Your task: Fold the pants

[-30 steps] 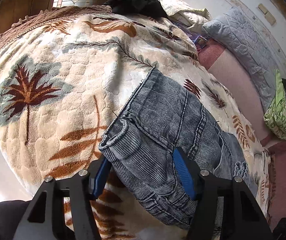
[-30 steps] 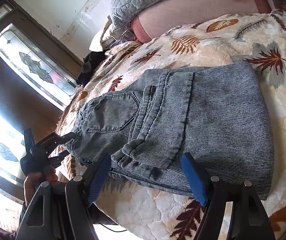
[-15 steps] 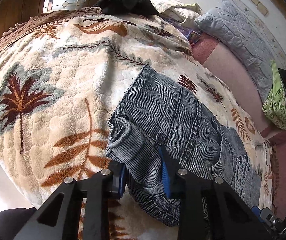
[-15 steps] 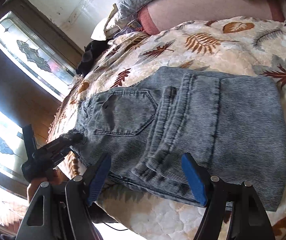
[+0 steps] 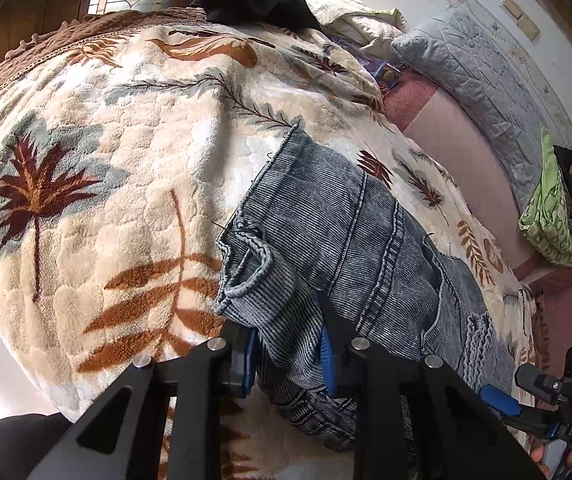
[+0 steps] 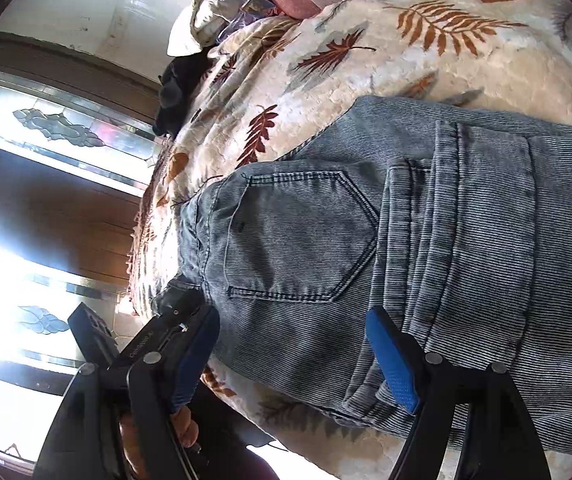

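Grey-blue striped denim pants (image 5: 350, 240) lie folded on a cream leaf-print blanket (image 5: 118, 184). In the left wrist view my left gripper (image 5: 288, 354) is shut on the pants' near corner by the waistband, cloth bunched between the blue pads. In the right wrist view the pants (image 6: 426, 264) show a back pocket, and my right gripper (image 6: 294, 356) is open over their near edge, with its fingers on either side of the cloth. The left gripper (image 6: 182, 312) shows there at the pants' left corner. The right gripper (image 5: 542, 412) shows at the lower right of the left wrist view.
The blanket (image 6: 366, 52) covers a bed. A black garment (image 5: 258, 2), pillows (image 5: 466, 64) and a green cloth (image 5: 554, 220) lie at the far side. A window (image 6: 46, 132) and dark wood wall stand beyond the bed's edge.
My left gripper went from open around the pants' corner to shut on it. My right gripper, still open, moved closer over the near edge.
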`<state>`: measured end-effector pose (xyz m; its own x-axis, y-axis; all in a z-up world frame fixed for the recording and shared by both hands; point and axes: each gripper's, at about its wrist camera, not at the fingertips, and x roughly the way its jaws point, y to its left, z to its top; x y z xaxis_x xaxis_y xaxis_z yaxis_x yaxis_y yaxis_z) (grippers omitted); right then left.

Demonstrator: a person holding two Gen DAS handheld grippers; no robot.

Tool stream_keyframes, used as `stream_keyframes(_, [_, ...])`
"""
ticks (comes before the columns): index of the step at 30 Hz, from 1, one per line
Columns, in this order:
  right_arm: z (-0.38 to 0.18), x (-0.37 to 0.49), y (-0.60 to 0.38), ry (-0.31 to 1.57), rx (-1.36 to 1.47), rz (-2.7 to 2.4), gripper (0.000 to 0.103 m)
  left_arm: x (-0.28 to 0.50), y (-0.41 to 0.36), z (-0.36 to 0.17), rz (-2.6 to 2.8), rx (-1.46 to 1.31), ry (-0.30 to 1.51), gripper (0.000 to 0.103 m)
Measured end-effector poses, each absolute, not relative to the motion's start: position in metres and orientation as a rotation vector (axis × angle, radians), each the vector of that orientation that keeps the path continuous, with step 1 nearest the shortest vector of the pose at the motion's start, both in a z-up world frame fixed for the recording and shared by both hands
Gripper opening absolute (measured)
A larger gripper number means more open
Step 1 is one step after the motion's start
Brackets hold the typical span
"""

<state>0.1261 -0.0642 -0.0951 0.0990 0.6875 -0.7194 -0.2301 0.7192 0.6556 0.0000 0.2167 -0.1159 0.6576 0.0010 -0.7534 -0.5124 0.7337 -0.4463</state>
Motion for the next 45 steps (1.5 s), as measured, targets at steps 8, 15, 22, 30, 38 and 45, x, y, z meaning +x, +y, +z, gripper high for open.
stream_keyframes(8, [-0.096, 0.142, -0.050, 1.400, 0.395, 0.698, 0.081, -0.002, 0.217, -0.115, 0.321, -0.708, 0.802, 0.026])
stream_keyframes(15, [-0.100, 0.173, -0.028, 1.390, 0.557, 0.760, 0.081, -0.006, 0.217, -0.116, 0.311, -0.722, 0.794, 0.026])
stream_keyframes(22, [-0.127, 0.179, -0.013, 1.480, 0.631, 0.683, 0.085, -0.007, 0.215, -0.115, 0.312, -0.706, 0.793, 0.026])
stream_keyframes(30, [-0.127, 0.157, -0.014, 1.480, 0.495, 0.682, 0.086, -0.005, 0.211, -0.114, 0.327, -0.696, 0.794, 0.026])
stream_keyframes(38, [-0.123, 0.155, -0.007, 1.469, 0.462, 0.637, 0.090, -0.004, 0.208, -0.113, 0.342, -0.666, 0.790, 0.026])
stream_keyframes(45, [-0.123, 0.152, -0.008, 1.437, 0.555, 0.645, 0.093, -0.002, 0.208, -0.106, 0.341, -0.649, 0.784, 0.025])
